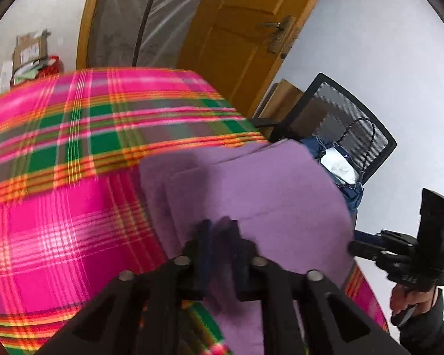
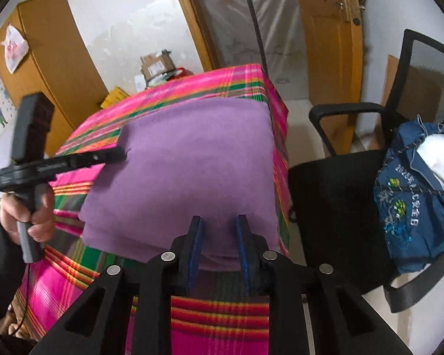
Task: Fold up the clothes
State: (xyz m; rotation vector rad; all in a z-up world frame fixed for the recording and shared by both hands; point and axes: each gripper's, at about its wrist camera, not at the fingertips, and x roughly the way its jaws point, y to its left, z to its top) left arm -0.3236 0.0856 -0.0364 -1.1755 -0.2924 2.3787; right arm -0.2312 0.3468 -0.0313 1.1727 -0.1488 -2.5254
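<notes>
A folded purple cloth [image 1: 251, 183] [image 2: 192, 153] lies on a table draped in a pink, green and orange plaid cover [image 1: 74, 148] [image 2: 222, 319], near its right edge. My left gripper [image 1: 219, 227] [image 2: 120, 153] is at the cloth's left edge, its jaws nearly together with purple fabric pinched between them; this view is blurred. My right gripper [image 2: 219, 224] [image 1: 353, 245] sits at the opposite, near edge, with a thick fold of the cloth filling the gap between its blue pads. A person's hand holds each gripper.
A black mesh office chair [image 2: 334, 192] [image 1: 340, 109] stands close to the table's right side, with a blue drawstring bag [image 2: 414, 207] on it. Behind are a wooden door [image 1: 245, 29], a plastic-covered doorway, an orange cabinet [image 2: 44, 53] and cardboard boxes [image 1: 29, 50].
</notes>
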